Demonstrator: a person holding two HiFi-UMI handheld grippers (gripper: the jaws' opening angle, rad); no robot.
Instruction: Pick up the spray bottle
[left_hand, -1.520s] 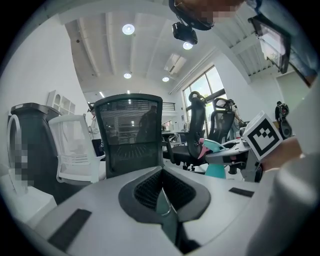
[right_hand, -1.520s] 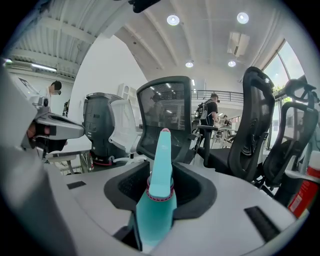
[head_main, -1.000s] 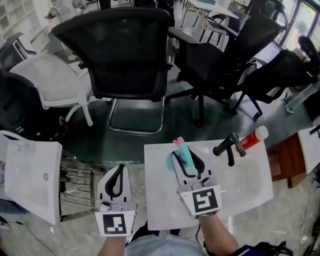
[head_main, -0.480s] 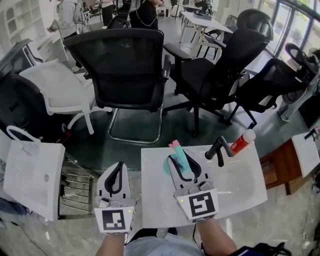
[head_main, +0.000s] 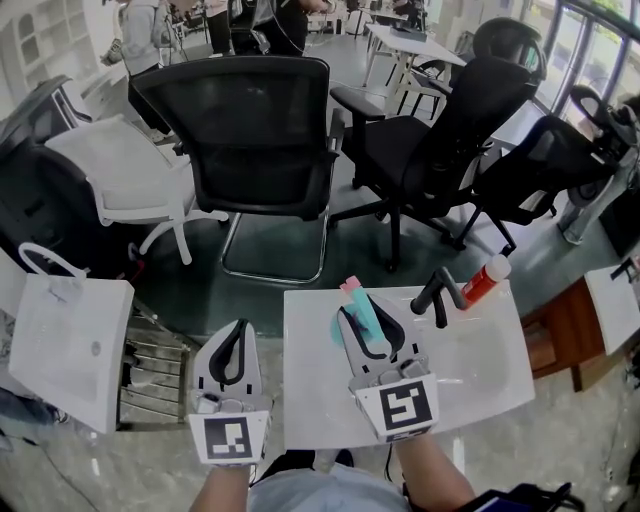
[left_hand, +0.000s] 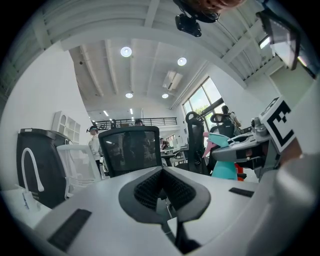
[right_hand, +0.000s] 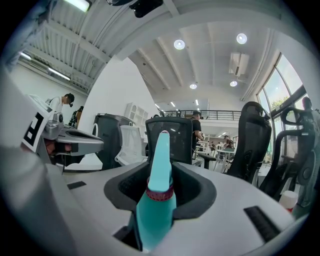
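The spray bottle (right_hand: 156, 210), teal with a pink trigger, is being clamped in the right hand-held gripper (right_hand: 162, 176). The pads are being pressed on it at about the dark red collar, and the bottle is being kept roughly upright. In the head view the bottle is showing over the near left part of the white bench (head_main: 480, 372). It is judged to be off the surface, though the base is being hidden by the jaws, so contact cannot be ruled out.

The left hand-held gripper (left_hand: 161, 189) is being held with jaws together and nothing between them. It is being kept just left of the bench edge, beside the right one.

A black-handled tool (head_main: 437, 292) and a red bottle with a white cap (head_main: 484, 281) are lying at the far right of the bench, well apart from the gripped bottle. A black mesh office chair (head_main: 250, 130) is standing beyond the bench.

Step in hand: the grasp is judged as made and the lift as under way or nearly done.

Next move: the grip is to be kept firm at the collar and the bottle kept upright while it is being raised clear. The body is hanging below the pads, so some swing or slip is being flagged as the risk. No help from the left side looks needed.
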